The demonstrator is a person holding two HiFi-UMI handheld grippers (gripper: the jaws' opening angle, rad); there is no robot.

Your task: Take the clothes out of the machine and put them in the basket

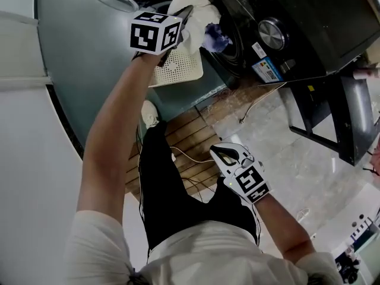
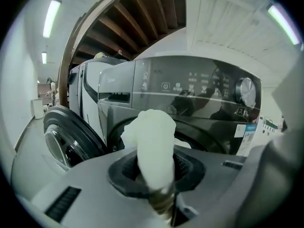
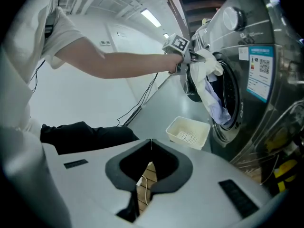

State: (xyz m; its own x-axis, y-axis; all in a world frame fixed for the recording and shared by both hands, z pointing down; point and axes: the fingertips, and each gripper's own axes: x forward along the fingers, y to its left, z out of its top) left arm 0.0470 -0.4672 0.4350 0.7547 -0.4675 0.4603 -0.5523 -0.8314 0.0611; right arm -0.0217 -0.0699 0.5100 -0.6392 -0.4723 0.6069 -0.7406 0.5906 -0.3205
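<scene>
My left claw (image 1: 186,16) pinches the crumpled white cloth garment (image 1: 196,2) at the mouth of the dark washing machine (image 1: 297,22) — high enough to clear it, above the cream perforated basket (image 1: 178,70) — my right claw (image 1: 228,154) closed, empty.

Wooden slats (image 1: 189,136) cover a strip of the floor, and a thin white cable (image 1: 191,157) loops across them. Along the right edge of the slats begin pale, glossy stone tiles (image 1: 309,165). A black metal frame (image 1: 332,123) stands on the tiles near the right edge of the head view. From the right gripper view, dark cables (image 3: 142,99) trail over a smooth grey floor (image 3: 161,103) towards a white wall, under a long ceiling lamp (image 3: 151,17). Overhead, dark wooden beams (image 2: 142,18) run between white panels, with a tube light (image 2: 51,17) at the left. A white appliance (image 2: 88,91) stands below the beams.
</scene>
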